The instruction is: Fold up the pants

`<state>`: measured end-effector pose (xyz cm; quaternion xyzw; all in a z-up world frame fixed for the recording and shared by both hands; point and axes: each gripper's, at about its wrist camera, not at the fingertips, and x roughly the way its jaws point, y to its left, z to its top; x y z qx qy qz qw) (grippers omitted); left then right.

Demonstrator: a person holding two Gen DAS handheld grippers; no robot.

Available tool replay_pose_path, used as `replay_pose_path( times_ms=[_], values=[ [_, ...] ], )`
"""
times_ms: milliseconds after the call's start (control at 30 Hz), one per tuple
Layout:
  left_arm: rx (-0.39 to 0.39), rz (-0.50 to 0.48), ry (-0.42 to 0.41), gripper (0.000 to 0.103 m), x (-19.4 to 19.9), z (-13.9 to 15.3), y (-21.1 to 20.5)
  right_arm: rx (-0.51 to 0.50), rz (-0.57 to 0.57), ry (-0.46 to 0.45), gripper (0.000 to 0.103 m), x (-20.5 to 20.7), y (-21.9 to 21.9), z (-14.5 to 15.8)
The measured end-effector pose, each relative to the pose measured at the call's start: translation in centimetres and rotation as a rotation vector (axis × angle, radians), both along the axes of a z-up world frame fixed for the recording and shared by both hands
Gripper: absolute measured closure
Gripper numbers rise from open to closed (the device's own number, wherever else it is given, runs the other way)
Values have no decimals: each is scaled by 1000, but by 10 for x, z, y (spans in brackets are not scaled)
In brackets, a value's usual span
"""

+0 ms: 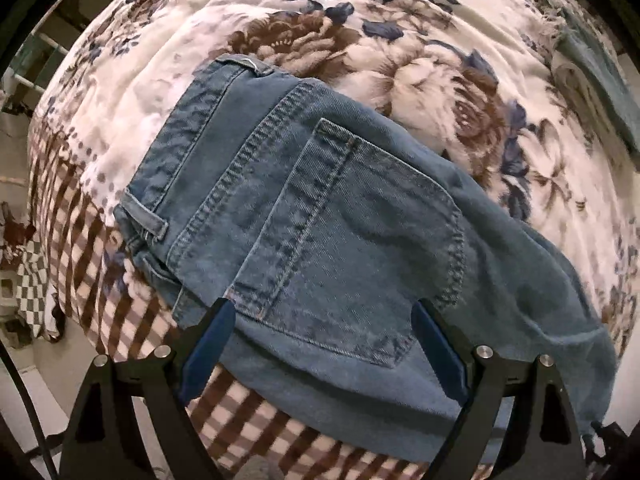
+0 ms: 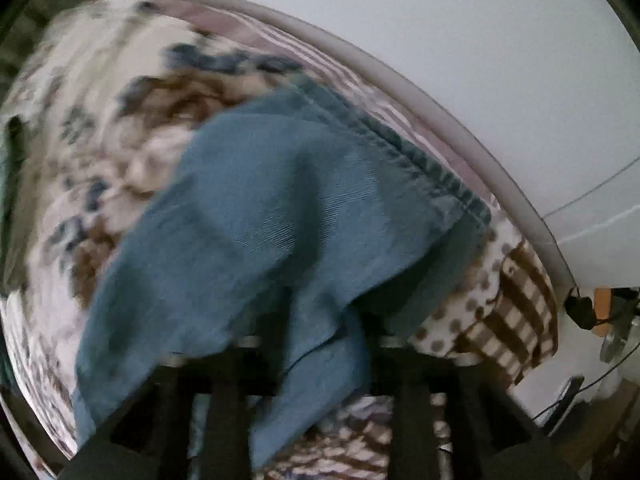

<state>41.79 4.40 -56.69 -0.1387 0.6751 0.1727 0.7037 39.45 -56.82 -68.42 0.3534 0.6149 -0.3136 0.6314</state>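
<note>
Jeans (image 1: 320, 208): blue denim, lying on a bed, folded so that one back pocket (image 1: 360, 240) faces up; the waistband with a belt loop (image 1: 146, 220) sits toward the left of the left wrist view, near the checked border of the cover.
Bedspread (image 1: 400, 40): white with brown and blue flowers, brown check along its edge.
Left gripper (image 1: 320, 328): pointing down over the pocket end, its blue-padded fingers (image 1: 208, 344) spread wide to either side of the denim, pressing on nothing.
Right gripper (image 2: 320, 364): over the leg end of the jeans (image 2: 280, 216) (this view is blurred); a fold of denim runs down between its dark fingers, but I cannot tell whether they pinch it.
Hem (image 2: 424, 168): stitched edge near the bed's far side, beside a pale wall (image 2: 440, 20).
</note>
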Motion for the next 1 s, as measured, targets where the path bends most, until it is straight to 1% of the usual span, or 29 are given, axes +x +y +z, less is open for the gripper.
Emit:
replay_pose_path(
  times_ms=[33,67,100,133,200,233,267,300,367,433,500,533,567,600,633,667,733,767,800,833,900,967,1000],
  values=[
    [-20,2,-13,13,-4,5,1,-20,22,-27,36,-1,16,15],
    [-32,6,-21,13,-8,8,3,-15,23,-43,33,-3,32,25],
    [-45,13,-27,13,-12,11,6,12,23,-61,33,-7,47,29],
    [-71,31,-33,13,-19,13,13,64,31,-86,33,-10,66,31],
    [-111,71,-27,13,-27,13,29,262,51,-161,33,-10,115,17],
    [-133,105,-20,13,-32,11,40,343,43,-180,33,-8,133,7],
    [-172,149,-19,13,-37,7,54,451,24,-194,33,-5,159,-9],
    [-197,183,-19,13,-41,2,65,523,1,-203,33,-1,178,-23],
    [-269,276,-10,13,-44,-12,92,561,-15,-207,34,7,205,-44],
    [-309,338,-14,13,-45,-27,110,524,-29,-196,34,17,225,-60],
    [-325,375,-12,13,-40,-38,122,517,-64,-183,38,19,239,-73],
    [-326,392,-12,15,-36,-45,127,507,-102,-191,48,15,242,-76],
    [-317,401,-9,34,-34,-49,130,488,-129,-187,66,14,244,-78],
    [-300,403,-5,43,-32,-52,132,465,-143,-177,78,11,247,-78],
    [-277,397,-5,55,-32,-52,131,456,-153,-185,100,6,251,-75],
    [-253,381,-10,68,-32,-50,128,445,-149,-195,100,6,254,-73],
    [-192,315,-37,75,-34,-38,118,389,-101,-217,100,4,261,-58],
    [-170,274,-58,77,-38,-29,111,367,-73,-223,100,3,262,-50],
    [-163,255,-70,78,-41,-23,108,341,-39,-238,102,0,265,-38],
    [-162,232,-80,78,-45,-16,105,331,-16,-245,102,-2,268,-29],
    [-163,230,-85,83,-52,-8,107,315,49,-235,102,-9,279,-12],
    [-166,213,-71,83,-57,-4,111,314,99,-201,102,-22,291,-7],
    [-167,209,-60,83,-59,-7,112,344,116,-184,102,-28,296,-12]
  ],
)
